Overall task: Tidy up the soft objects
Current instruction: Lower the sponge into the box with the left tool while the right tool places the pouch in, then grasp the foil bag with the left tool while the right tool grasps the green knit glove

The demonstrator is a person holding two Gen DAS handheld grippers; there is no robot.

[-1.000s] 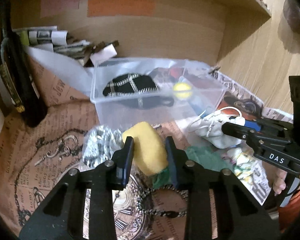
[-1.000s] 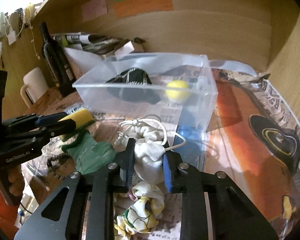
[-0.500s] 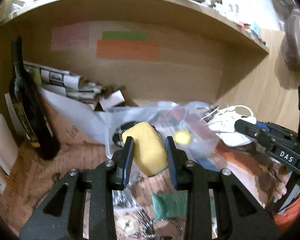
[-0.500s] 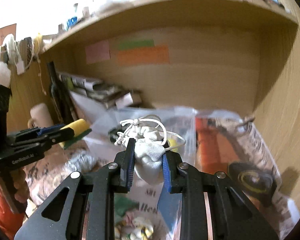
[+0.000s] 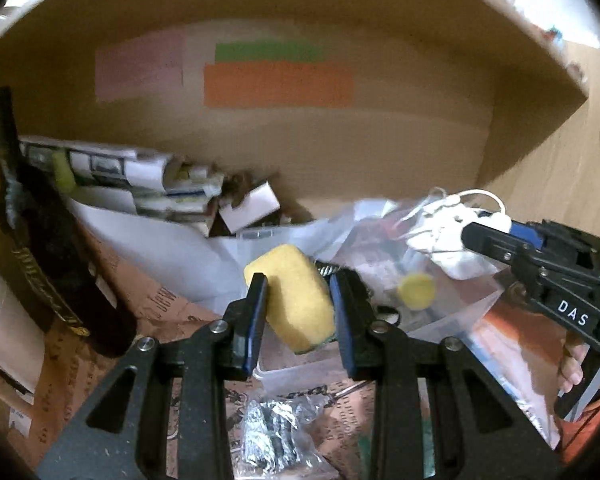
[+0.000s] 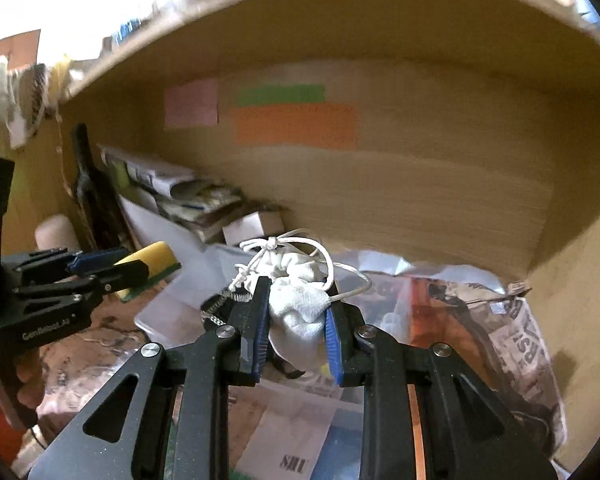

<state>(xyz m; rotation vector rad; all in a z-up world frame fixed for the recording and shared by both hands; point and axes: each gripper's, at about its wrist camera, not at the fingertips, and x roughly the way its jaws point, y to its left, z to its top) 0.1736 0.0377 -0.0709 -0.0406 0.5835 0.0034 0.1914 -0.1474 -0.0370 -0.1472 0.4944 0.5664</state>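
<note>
yellow sponge point(image 5: 296, 300) and white drawstring pouch point(image 6: 298, 308), lifted off the surface a second ago, now hang over the clear bin point(image 5: 440, 320), jaws clenched on each, ready to drop in.

Blur smears the clear bin point(image 5: 452, 312), hiding its contents.

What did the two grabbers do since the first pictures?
Both lifted off the table: the left gripper carried the yellow sponge up over the clear bin, and the right gripper raised the white drawstring pouch beside it. Both grips stayed shut; the yellow ball stayed inside the bin.
</note>
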